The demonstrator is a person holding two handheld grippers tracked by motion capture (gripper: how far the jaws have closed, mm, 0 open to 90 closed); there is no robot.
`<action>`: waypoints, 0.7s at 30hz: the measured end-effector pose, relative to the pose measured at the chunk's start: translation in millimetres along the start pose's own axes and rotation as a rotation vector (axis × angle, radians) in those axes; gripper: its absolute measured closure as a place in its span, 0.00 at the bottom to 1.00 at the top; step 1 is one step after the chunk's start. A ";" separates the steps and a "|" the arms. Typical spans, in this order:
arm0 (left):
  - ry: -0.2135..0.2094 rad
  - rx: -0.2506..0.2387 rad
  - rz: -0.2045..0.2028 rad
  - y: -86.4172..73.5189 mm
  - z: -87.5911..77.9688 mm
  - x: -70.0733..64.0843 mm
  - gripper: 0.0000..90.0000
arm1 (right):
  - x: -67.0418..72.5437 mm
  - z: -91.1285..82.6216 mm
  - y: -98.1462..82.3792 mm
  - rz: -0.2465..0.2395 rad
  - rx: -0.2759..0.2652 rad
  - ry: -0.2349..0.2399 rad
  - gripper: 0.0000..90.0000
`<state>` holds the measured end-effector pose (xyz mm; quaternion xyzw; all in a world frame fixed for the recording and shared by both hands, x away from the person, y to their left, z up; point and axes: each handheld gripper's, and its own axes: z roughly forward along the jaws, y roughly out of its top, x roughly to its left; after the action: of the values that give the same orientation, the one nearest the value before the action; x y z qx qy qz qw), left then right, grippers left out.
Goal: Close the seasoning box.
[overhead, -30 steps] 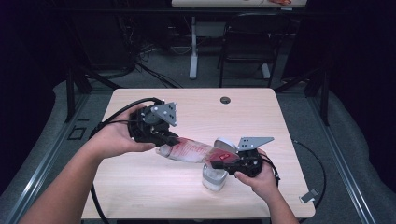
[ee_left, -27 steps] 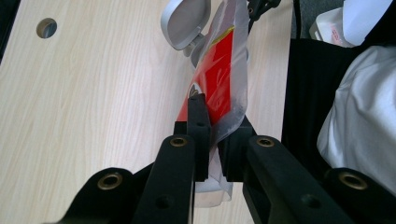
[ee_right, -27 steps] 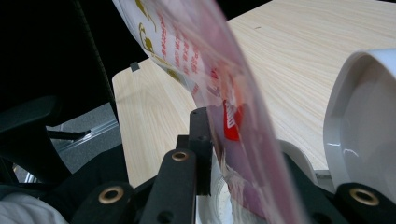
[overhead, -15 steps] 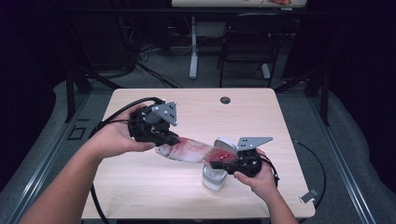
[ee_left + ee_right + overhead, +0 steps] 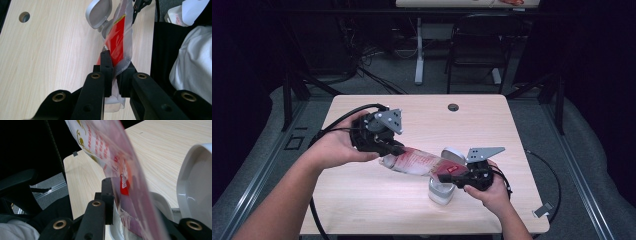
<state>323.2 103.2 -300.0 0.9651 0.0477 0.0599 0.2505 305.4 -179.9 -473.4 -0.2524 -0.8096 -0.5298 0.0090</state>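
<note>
Jaws of both grippers were clamped on the red-and-clear packet: the left gripper pinched its upper end, the right gripper its lower end, over the open white container on the table.

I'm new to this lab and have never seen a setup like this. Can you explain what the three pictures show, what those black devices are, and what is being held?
A person sits at a wooden table and holds a hand-operated gripper in each hand; there is no robot arm. The high view looks down from above. The other two pictures come from cameras riding on each gripper, looking along its black jaws.

The left gripper and the right gripper are each shut on one end of a clear plastic pouch with red printing, stretched between them above the table. In the left gripper view the jaws pinch the pouch flat.

Under the right end stands a white container with its hinged lid flipped open. The pouch's end sits over its mouth, perhaps for pouring. Farther back there is a round hole in the tabletop.
</note>
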 end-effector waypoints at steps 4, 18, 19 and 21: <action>-0.002 -0.004 -0.001 1.6 1.1 0.4 0.94 | -0.7 -2.7 0.0 -0.004 0.000 -0.014 0.92; 0.016 0.002 -0.001 1.3 -4.8 -3.0 0.94 | -1.1 2.1 1.7 -0.004 -0.034 -0.030 0.92; 0.014 0.005 -0.002 1.1 -5.7 -3.1 0.94 | -0.9 2.6 1.9 -0.006 -0.034 -0.030 0.92; 0.016 0.008 -0.003 0.4 -6.7 -3.3 0.94 | 0.0 4.0 2.2 -0.006 -0.035 -0.024 0.92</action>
<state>319.0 105.6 -294.2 0.9655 0.0516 0.0672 0.2464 307.3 -175.7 -473.3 -0.2562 -0.8012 -0.5408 -0.0067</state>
